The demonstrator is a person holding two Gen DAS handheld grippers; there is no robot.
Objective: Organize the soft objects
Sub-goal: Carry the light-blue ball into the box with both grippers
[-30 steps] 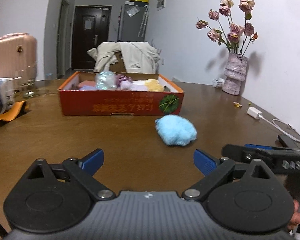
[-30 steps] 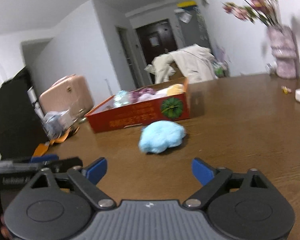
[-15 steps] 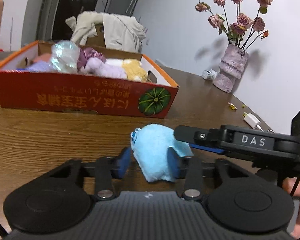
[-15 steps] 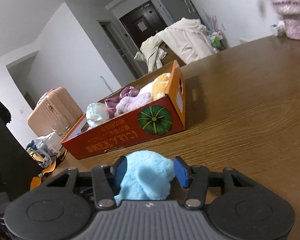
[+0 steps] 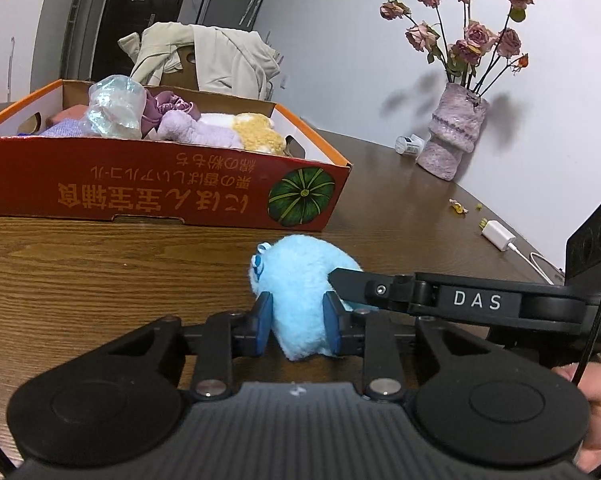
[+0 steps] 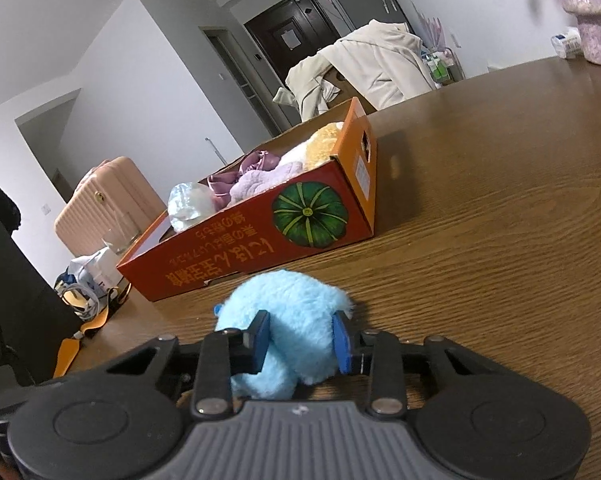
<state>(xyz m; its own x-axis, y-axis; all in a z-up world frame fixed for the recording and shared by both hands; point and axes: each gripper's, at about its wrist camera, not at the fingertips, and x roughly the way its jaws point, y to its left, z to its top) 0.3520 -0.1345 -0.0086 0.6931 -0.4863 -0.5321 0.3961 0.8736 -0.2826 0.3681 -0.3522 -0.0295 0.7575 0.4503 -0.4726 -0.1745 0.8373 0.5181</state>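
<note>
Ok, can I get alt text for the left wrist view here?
The left gripper is closing its blue pads on a fluffy blue toy lying on a wooden table, while the right gripper pinches the same toy from the right. Behind stands an orange cardboard box of soft things, and a vase of dried roses by the wall.

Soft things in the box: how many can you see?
5 visible: clear plastic bag, dark purple cloth, lilac plush, yellow plush, blue-purple cloth. More may lie hidden.

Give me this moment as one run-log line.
stage: grasp | left gripper: jaws closing on blue plush | right gripper: jaws closing on same plush | plush: on table, outside orange box
</note>
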